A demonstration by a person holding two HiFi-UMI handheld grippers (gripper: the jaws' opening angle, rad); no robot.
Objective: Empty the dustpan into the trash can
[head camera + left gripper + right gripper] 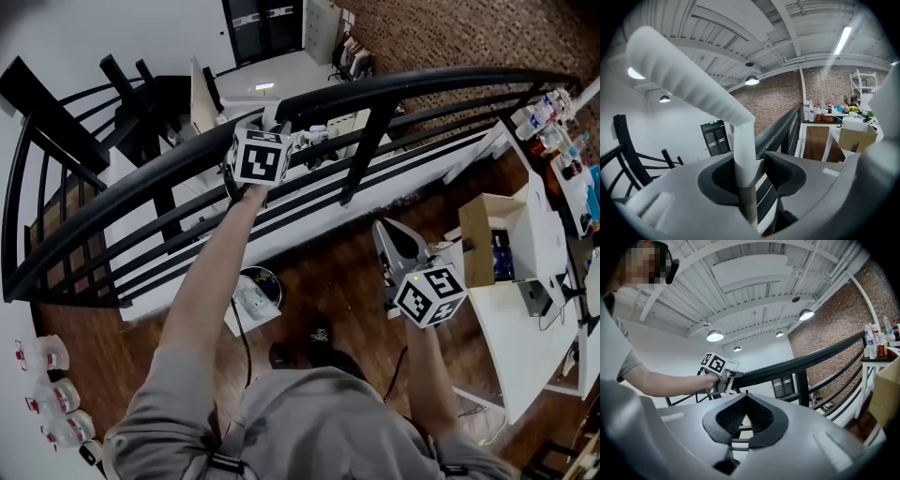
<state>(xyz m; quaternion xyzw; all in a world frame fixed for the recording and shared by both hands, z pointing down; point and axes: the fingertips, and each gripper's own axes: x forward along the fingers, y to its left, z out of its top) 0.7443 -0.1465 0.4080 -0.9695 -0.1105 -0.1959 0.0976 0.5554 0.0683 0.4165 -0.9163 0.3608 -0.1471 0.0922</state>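
My left gripper (745, 165) is shut on a white handle (689, 82). Above the jaws the handle bends into a ribbed grip that runs up and left, and below them it continues as a grey rod. The end of the rod is hidden, so no pan shows. In the head view the left gripper (286, 129) is held out at arm's length against the black railing (375, 89). My right gripper (392, 236) is lower and nearer my body. Its jaws (746, 398) meet at the tips with nothing between them. A small round-rimmed pale container (257, 292) sits on the wooden floor under my left arm.
The curved black railing (811, 363) runs across in front of both grippers. A white table (511, 328) with an open cardboard box (483, 239) stands to the right. Bottles (52, 394) stand on the floor at the lower left. My feet are just behind the container.
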